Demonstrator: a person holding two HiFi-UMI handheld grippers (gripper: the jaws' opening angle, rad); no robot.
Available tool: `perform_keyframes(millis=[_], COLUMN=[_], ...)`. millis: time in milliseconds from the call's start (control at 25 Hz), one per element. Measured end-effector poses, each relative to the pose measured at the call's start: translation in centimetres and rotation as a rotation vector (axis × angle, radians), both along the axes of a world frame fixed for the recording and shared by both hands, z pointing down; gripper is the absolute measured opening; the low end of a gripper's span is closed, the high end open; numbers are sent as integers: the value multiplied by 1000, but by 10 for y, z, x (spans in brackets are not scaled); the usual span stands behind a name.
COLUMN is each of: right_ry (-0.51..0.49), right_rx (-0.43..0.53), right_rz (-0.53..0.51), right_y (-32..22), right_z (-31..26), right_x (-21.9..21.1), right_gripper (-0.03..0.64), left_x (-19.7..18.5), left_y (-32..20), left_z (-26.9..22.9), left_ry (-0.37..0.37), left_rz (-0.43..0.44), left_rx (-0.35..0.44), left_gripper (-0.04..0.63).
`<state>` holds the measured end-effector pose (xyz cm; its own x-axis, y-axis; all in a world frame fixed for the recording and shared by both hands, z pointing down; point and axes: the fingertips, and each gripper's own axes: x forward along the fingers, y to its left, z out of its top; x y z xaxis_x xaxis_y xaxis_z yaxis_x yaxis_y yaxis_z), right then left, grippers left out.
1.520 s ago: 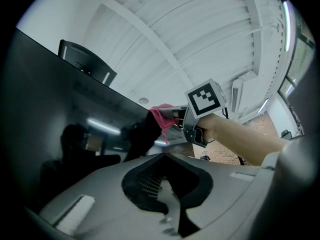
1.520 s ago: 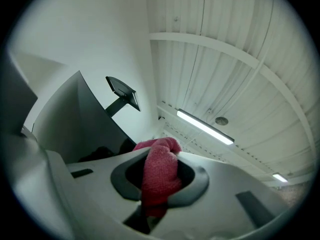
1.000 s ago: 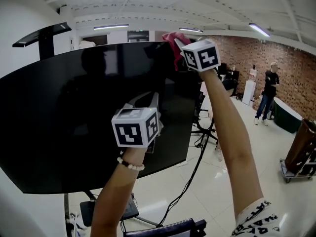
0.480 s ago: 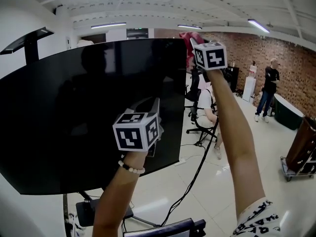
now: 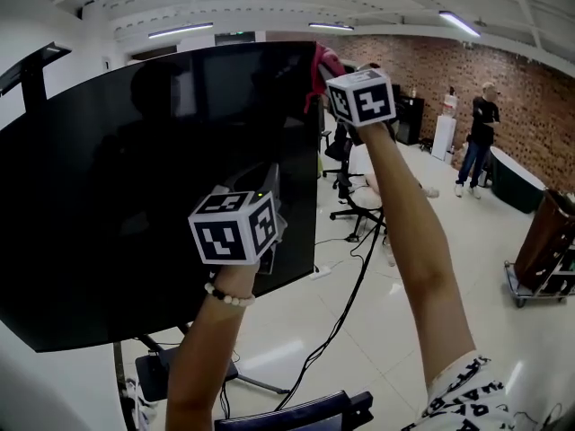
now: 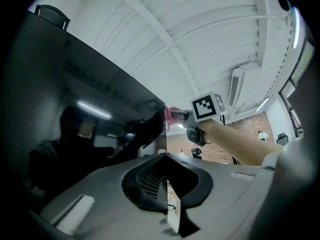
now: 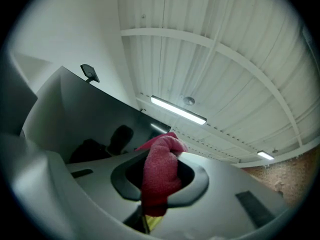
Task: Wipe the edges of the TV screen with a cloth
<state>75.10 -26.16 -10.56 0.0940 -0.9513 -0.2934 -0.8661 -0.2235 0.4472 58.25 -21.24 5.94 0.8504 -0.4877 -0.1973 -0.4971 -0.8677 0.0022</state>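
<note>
The big black TV screen (image 5: 135,178) fills the left of the head view. My right gripper (image 5: 328,77) is raised at the TV's upper right corner and is shut on a red cloth (image 5: 321,63), which presses against that corner. In the right gripper view the cloth (image 7: 160,176) bulges out between the jaws, with the TV's top edge (image 7: 100,91) behind it. My left gripper (image 5: 271,197) is lower on the TV's right edge. In the left gripper view its jaws (image 6: 166,196) clasp the thin panel edge (image 6: 165,134).
A person (image 5: 474,142) stands at the back right by a brick wall. An office chair (image 5: 346,196) and floor cables (image 5: 346,303) lie behind the TV's right side. The TV stand's base (image 5: 153,380) is below, and a dark chair back (image 5: 296,416) is at the bottom edge. A cart (image 5: 539,268) stands at the far right.
My right gripper slid the cloth rightward along the top edge to the upper right corner. The left gripper stayed on the right edge. The head view shifted slightly.
</note>
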Motion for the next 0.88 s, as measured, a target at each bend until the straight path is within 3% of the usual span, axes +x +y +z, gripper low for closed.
perform_keyframes(millis=[520,880], right_ry=[-68,-164], right_rx=[-84,-165], right_rz=[-10,-48], right_y=[-7,-13], right_z=[114,220], right_x=[-2,-5], right_gripper=[63,63], left_x=[9,26], left_y=[7,10], left_z=[47,112], left_ry=[-35,-60], left_rz=[-22,12], left_rx=[-32,-102], left_gripper=[0,0])
